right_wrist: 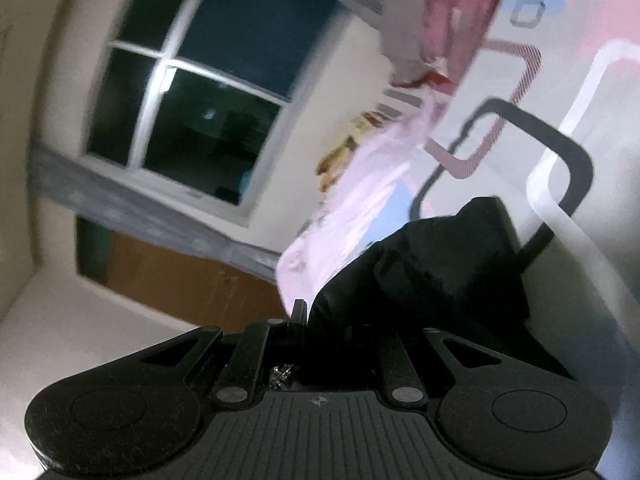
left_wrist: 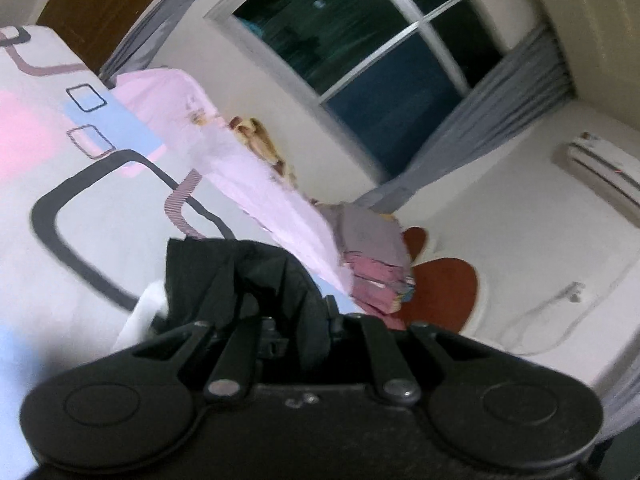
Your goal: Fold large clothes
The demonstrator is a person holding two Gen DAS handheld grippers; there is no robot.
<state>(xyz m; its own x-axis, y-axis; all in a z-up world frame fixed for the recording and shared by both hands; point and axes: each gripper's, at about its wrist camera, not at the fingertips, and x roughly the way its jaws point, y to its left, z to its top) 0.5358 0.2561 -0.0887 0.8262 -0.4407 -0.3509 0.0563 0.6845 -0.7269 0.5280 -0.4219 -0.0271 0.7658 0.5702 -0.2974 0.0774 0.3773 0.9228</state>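
Left gripper (left_wrist: pixel 280 320): jaws pinched tight on black garment (left_wrist: pixel 240 276).
Right gripper (right_wrist: pixel 320 320): jaws likewise clamped on it.
Bed (left_wrist: pixel 80 184): below.
Handling: keep both corners level, taut.

Black garment (left_wrist: pixel 244 280) bunches crumpled between each tool's closed jaws, lifted clear above the bed (left_wrist: pixel 80 208).

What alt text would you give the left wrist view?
The left gripper is shut on bunched black cloth above a patterned bedsheet. A pink garment and a folded stack lie beyond, under a dark window.
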